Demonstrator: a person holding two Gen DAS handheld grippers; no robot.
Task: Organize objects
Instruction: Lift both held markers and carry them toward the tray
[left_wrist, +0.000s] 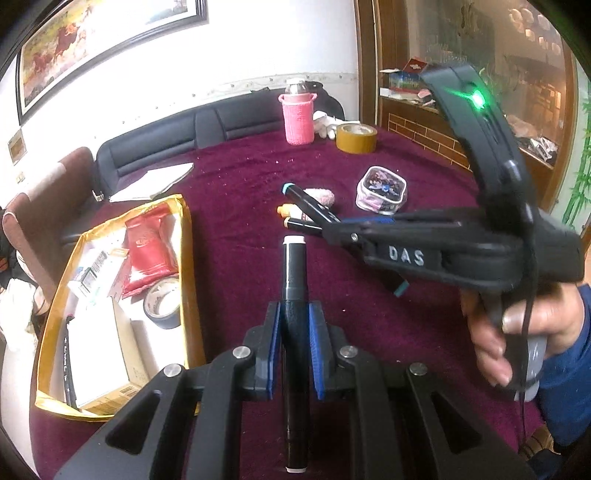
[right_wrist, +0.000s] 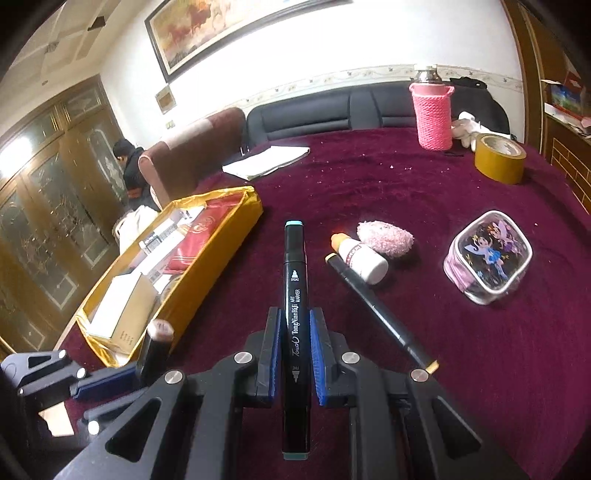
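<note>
My left gripper (left_wrist: 296, 310) is shut on a black marker with white caps (left_wrist: 293, 266), held above the maroon tablecloth (left_wrist: 240, 173). To its right, a hand holds my right gripper (left_wrist: 328, 230), shut on a black marker with teal caps (left_wrist: 306, 201). The right wrist view shows that teal-capped marker (right_wrist: 294, 273) clamped between the blue pads of the right gripper (right_wrist: 295, 314). The left gripper (right_wrist: 140, 369) and its marker (right_wrist: 157, 343) sit at the lower left, beside the yellow box (right_wrist: 207, 280). A third marker with yellow caps (right_wrist: 376, 310) lies on the cloth.
The yellow box (left_wrist: 186, 236) holds a red packet, cartons and a tape roll. On the cloth lie a small white bottle with an orange cap (right_wrist: 362, 258), a pink fluffy item (right_wrist: 386, 238), a clear pouch (right_wrist: 487, 258), brown tape (right_wrist: 500, 158), a pink-sleeved bottle (right_wrist: 434, 114) and papers (right_wrist: 266, 160).
</note>
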